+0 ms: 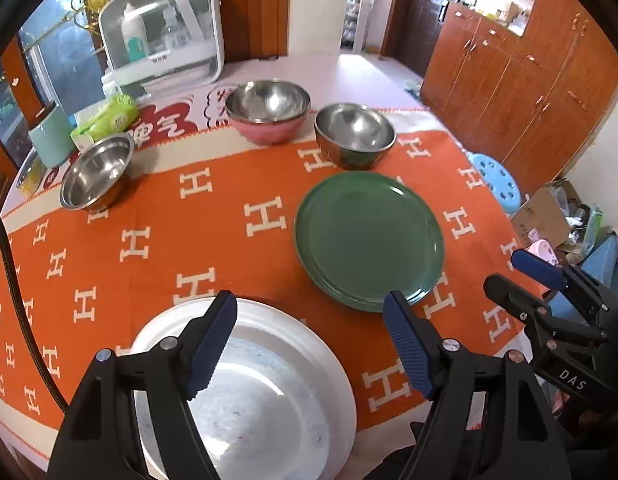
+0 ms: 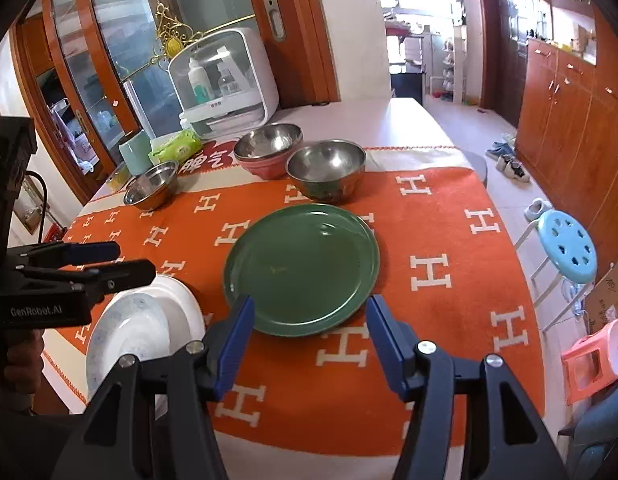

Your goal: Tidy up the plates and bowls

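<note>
A stack of green plates (image 1: 369, 240) (image 2: 303, 270) lies mid-table on the orange cloth. White plates (image 1: 261, 400) (image 2: 145, 328) lie stacked at the near left edge. A pink-sided steel bowl (image 1: 268, 110) (image 2: 269, 150), a green-sided steel bowl (image 1: 353, 134) (image 2: 327, 170) and a small steel bowl (image 1: 97, 172) (image 2: 152, 189) stand at the back. My left gripper (image 1: 309, 312) (image 2: 109, 258) is open and empty above the white plates. My right gripper (image 2: 309, 312) (image 1: 505, 270) is open and empty just in front of the green plates.
A white sterilizer box (image 1: 165, 28) (image 2: 225, 80), a mint cup (image 1: 51, 136) (image 2: 135, 152) and a green wipes pack (image 1: 109, 118) (image 2: 175, 148) stand at the back left. A blue stool (image 2: 567, 246) (image 1: 497, 182) and a pink stool (image 2: 597, 356) stand right of the table.
</note>
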Action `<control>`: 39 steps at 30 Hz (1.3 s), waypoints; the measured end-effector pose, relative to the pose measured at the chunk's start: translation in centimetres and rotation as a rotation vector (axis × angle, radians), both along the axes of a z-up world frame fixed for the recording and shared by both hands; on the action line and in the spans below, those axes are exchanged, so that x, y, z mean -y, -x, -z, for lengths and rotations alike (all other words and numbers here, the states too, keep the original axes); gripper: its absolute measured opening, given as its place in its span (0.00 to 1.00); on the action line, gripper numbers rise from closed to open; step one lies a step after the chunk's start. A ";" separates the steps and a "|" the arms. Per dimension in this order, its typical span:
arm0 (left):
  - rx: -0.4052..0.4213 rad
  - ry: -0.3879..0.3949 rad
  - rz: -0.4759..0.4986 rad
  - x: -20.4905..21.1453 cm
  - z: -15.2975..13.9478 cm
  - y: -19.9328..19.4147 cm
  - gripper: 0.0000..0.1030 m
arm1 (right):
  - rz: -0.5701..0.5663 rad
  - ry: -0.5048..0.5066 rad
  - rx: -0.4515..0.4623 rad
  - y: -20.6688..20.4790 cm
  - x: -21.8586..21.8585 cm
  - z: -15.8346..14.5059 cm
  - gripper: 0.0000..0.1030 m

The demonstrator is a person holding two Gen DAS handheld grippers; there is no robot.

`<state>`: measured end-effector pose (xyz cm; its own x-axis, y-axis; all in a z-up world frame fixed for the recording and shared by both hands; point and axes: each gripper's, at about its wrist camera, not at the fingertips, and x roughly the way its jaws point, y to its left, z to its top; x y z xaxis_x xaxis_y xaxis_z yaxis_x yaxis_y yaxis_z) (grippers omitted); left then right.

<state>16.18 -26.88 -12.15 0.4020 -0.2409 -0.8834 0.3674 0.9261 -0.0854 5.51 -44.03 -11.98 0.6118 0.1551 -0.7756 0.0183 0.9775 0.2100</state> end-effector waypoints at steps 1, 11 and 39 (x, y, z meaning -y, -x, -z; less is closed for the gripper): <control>-0.013 -0.006 -0.006 0.3 0.3 -0.2 0.72 | -0.007 -0.012 -0.011 -0.4 0.3 0.4 0.57; -0.148 -0.089 -0.042 2.1 4.0 -3.2 0.72 | -0.021 -0.134 -0.089 -3.3 2.6 3.9 0.57; -0.325 -0.065 -0.083 4.1 11.7 -10.5 0.72 | 0.009 -0.323 -0.114 -8.0 6.1 10.2 0.52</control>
<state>26.67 -31.01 -23.90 0.1131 -0.1582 -0.9809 0.2541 0.9590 -0.1253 13.49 -50.16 -22.20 0.5266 0.3985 -0.7509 0.0678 0.8608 0.5044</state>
